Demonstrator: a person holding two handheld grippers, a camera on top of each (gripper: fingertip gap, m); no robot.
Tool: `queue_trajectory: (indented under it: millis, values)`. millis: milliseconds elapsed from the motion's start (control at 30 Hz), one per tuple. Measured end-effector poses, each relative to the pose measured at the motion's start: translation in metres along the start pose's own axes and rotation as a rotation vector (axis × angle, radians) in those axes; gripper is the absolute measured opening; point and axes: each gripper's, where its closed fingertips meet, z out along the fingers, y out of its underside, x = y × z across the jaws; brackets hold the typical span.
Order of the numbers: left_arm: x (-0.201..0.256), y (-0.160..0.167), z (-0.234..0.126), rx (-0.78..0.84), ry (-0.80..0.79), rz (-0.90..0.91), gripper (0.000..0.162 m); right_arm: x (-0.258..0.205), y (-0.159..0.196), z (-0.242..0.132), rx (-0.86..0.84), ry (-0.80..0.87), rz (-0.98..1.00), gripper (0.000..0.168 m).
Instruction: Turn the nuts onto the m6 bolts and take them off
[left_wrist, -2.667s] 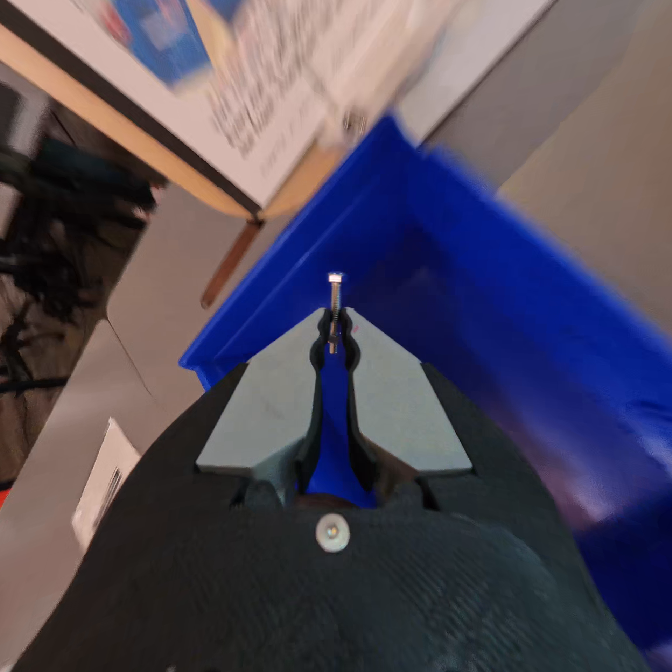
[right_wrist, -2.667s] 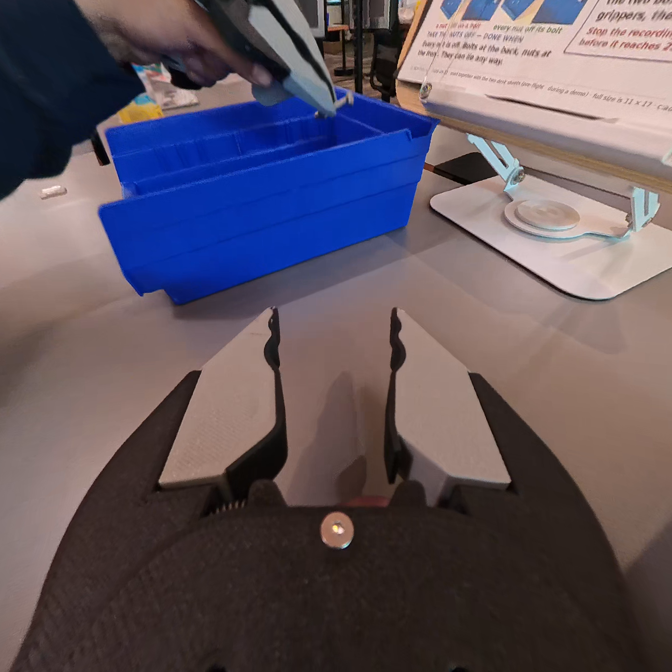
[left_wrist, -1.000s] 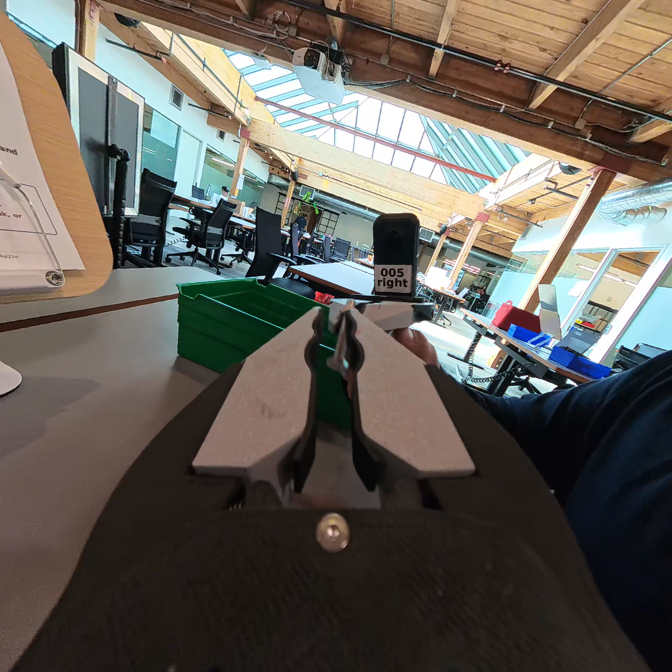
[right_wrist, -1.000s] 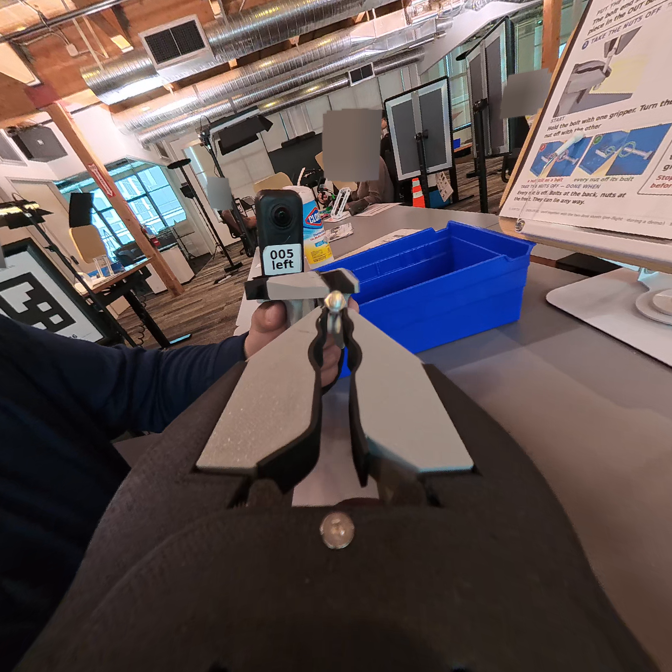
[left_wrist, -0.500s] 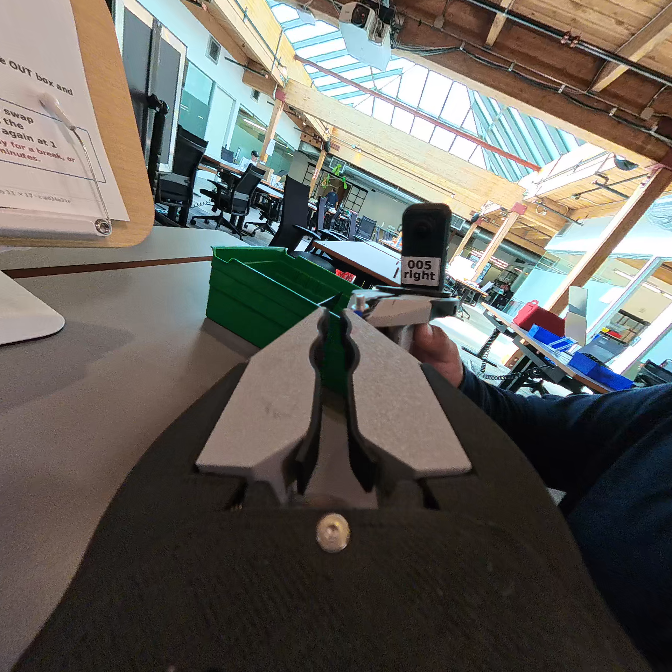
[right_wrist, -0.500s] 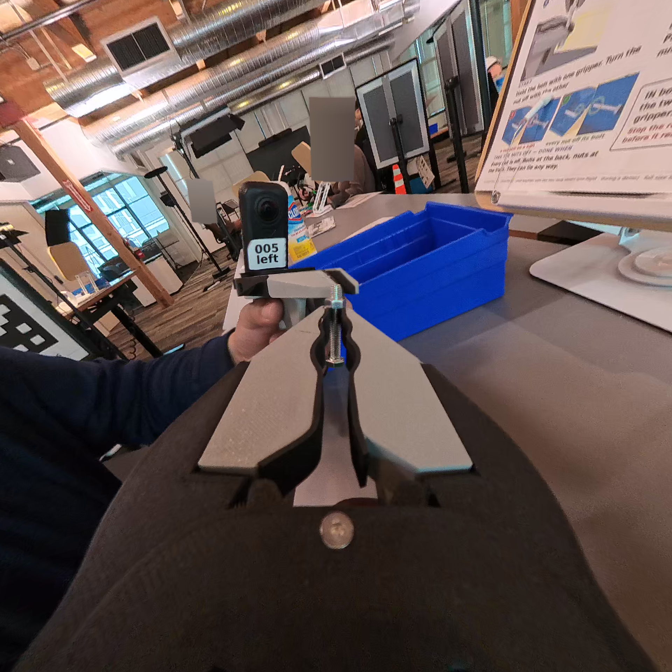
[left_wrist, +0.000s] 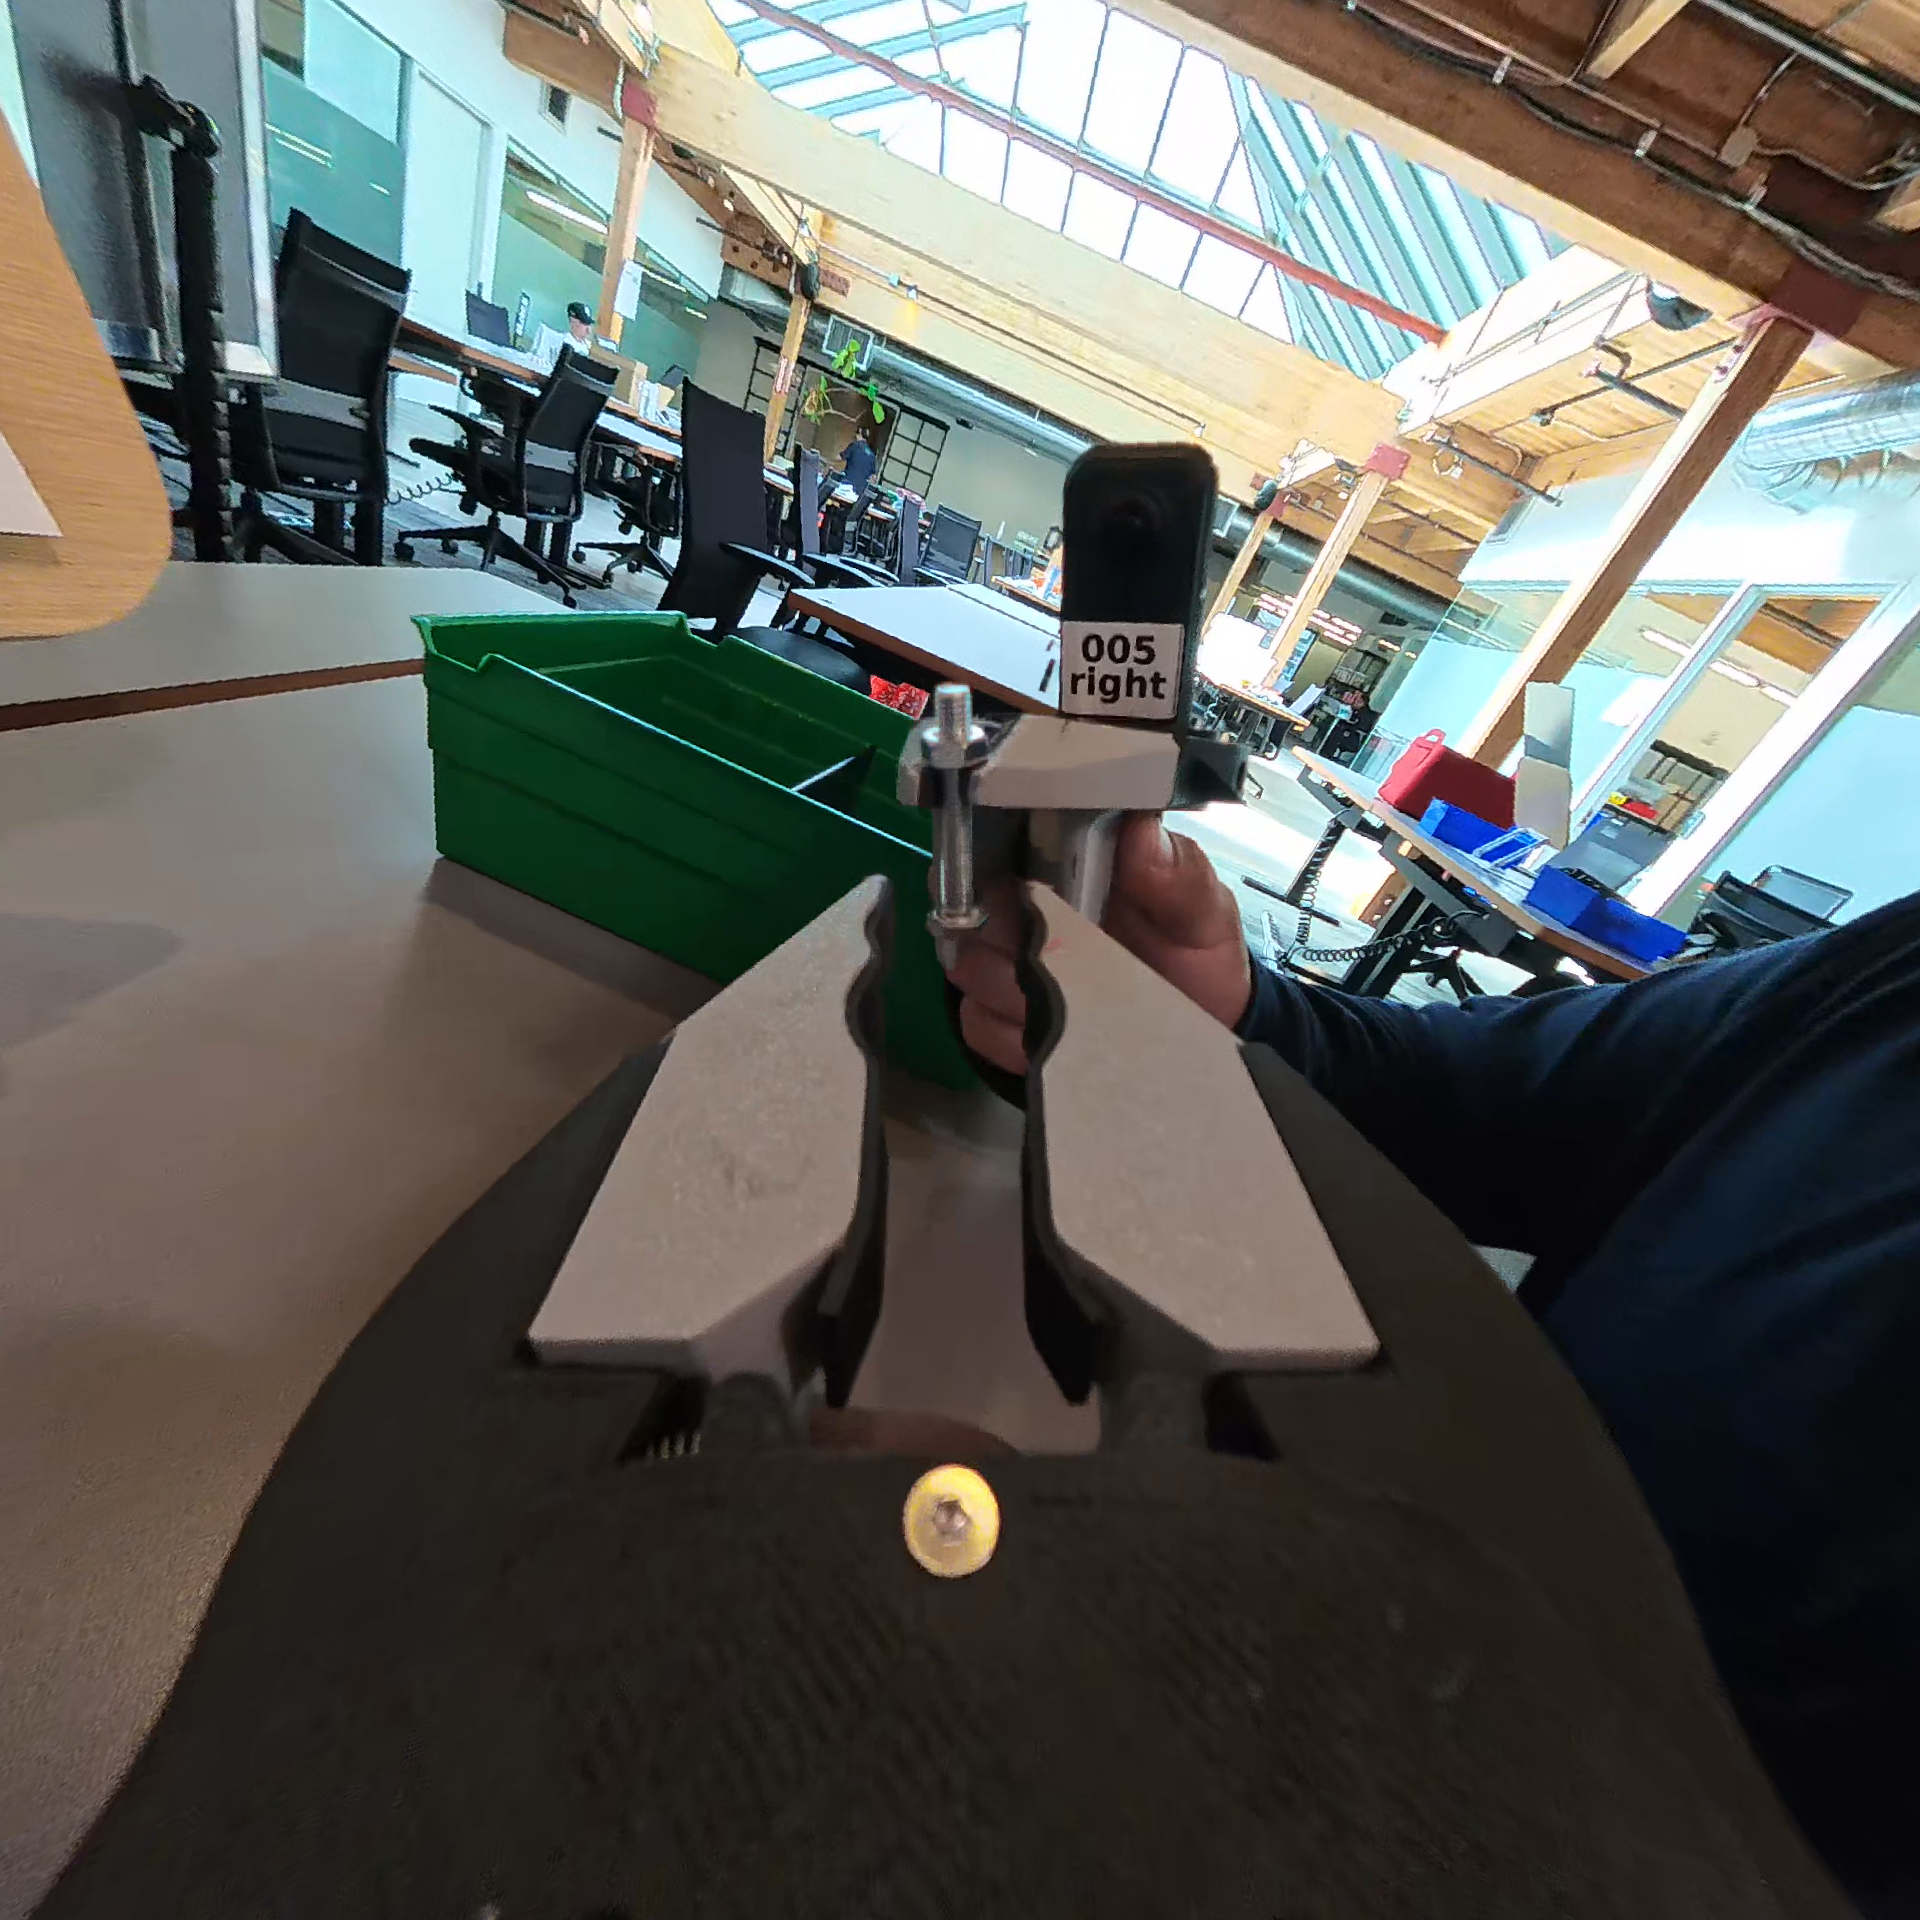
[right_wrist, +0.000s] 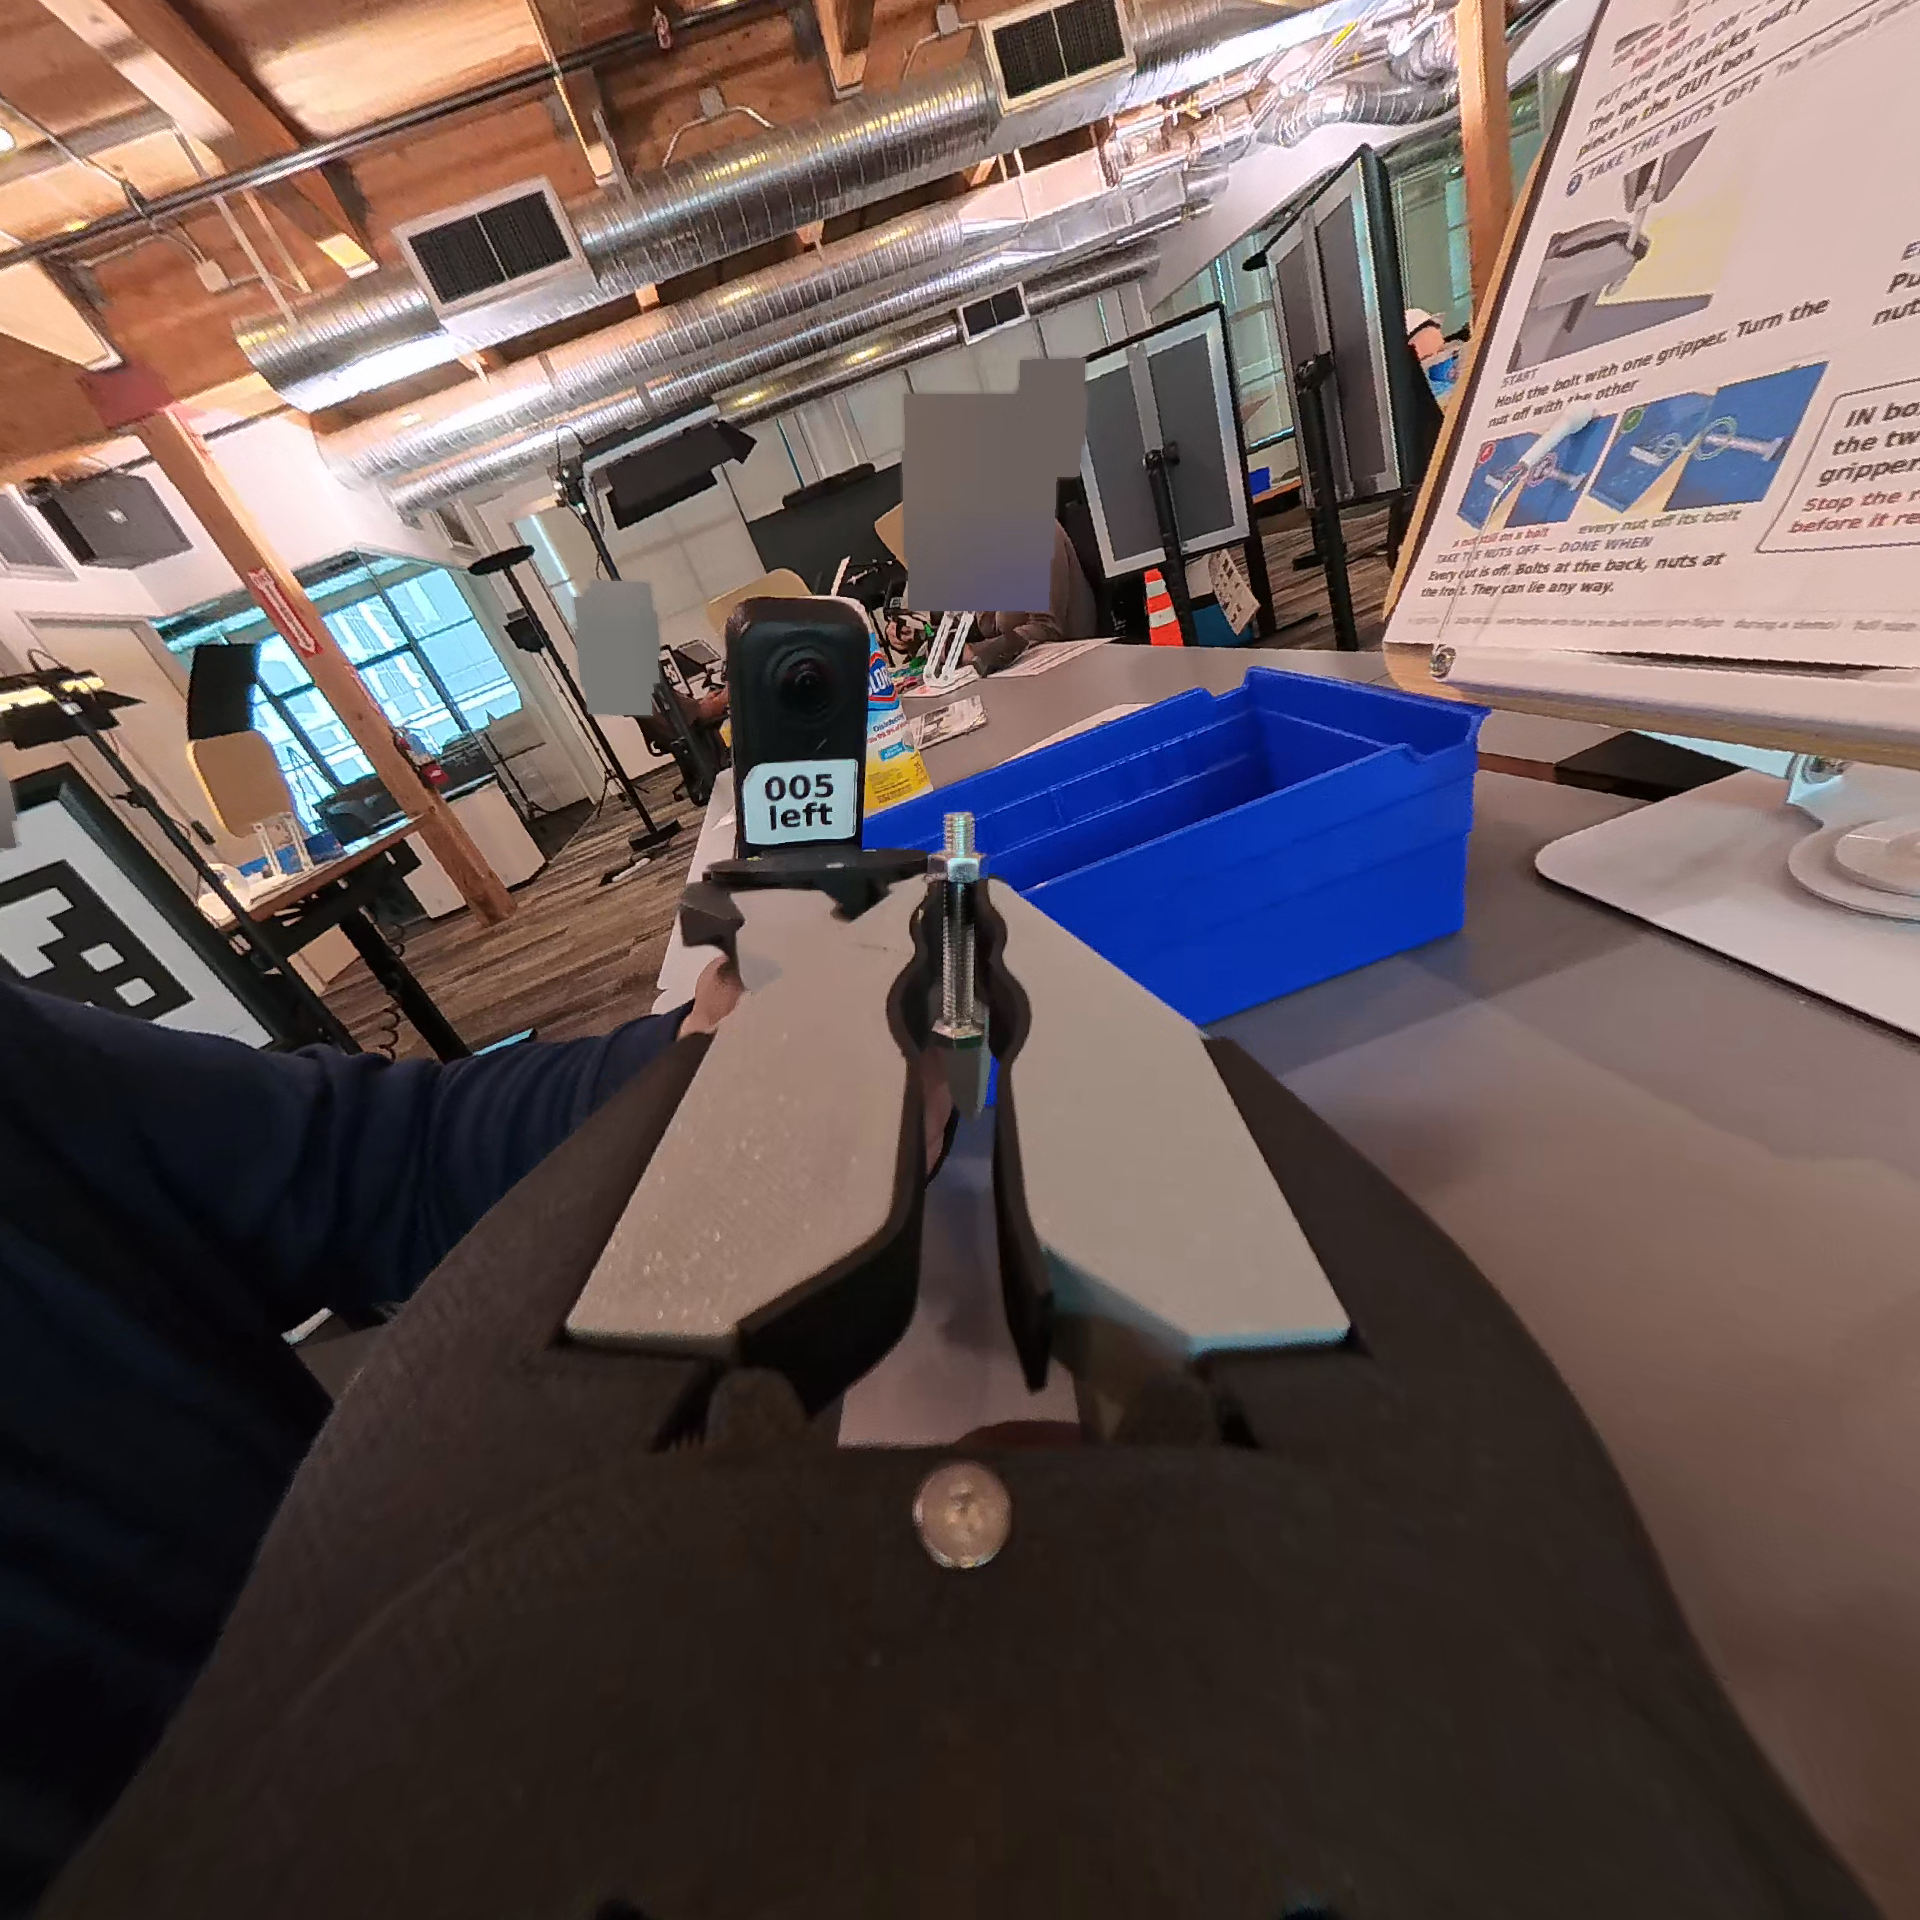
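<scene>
The bolt (right_wrist: 957, 935) stands upright, head down, pinched between the right gripper (right_wrist: 957, 940)'s nearly closed fingers, so the nut (right_wrist: 961, 865) near its tip stays reachable; the left gripper (left_wrist: 956, 935) waits beside it, parted and empty. Behind the bolt a blue bin (right_wrist: 1247, 831) sits on the grey table (right_wrist: 1558, 1195), in an open timber-ceilinged office.

Silver bolt (right_wrist: 957, 951), blue bin (right_wrist: 1299, 883), green bin (left_wrist: 644, 810), grey table (left_wrist: 239, 1039), dark navy sleeve (left_wrist: 1662, 1091).
</scene>
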Motion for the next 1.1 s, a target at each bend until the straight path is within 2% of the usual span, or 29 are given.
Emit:
queue_trajectory:
  millis: [100,300,500,667,1000,1100]
  values:
    - [-0.001,-0.003,-0.002,0.019,-0.002,0.006,0.003,0.000,0.002,0.002,-0.004,-0.007,0.013,0.002]
    - [-0.003,0.000,-0.001,0.000,-0.037,0.062,0.003,0.000,0.005,0.002,-0.013,-0.017,0.029,0.002]
    - [-0.002,0.003,0.000,-0.027,-0.056,0.083,0.003,0.002,0.010,0.004,-0.052,0.045,-0.102,0.010]
    - [-0.002,0.008,0.003,-0.052,-0.067,0.103,0.003,0.001,0.015,0.007,-0.077,0.054,-0.123,0.007]
    - [0.007,0.000,0.002,0.002,-0.023,0.096,0.003,-0.008,0.010,0.007,-0.049,-0.009,-0.071,0.007]
    - [0.000,0.002,0.001,-0.022,-0.079,0.140,0.002,-0.003,0.011,0.006,-0.057,0.025,-0.097,0.006]
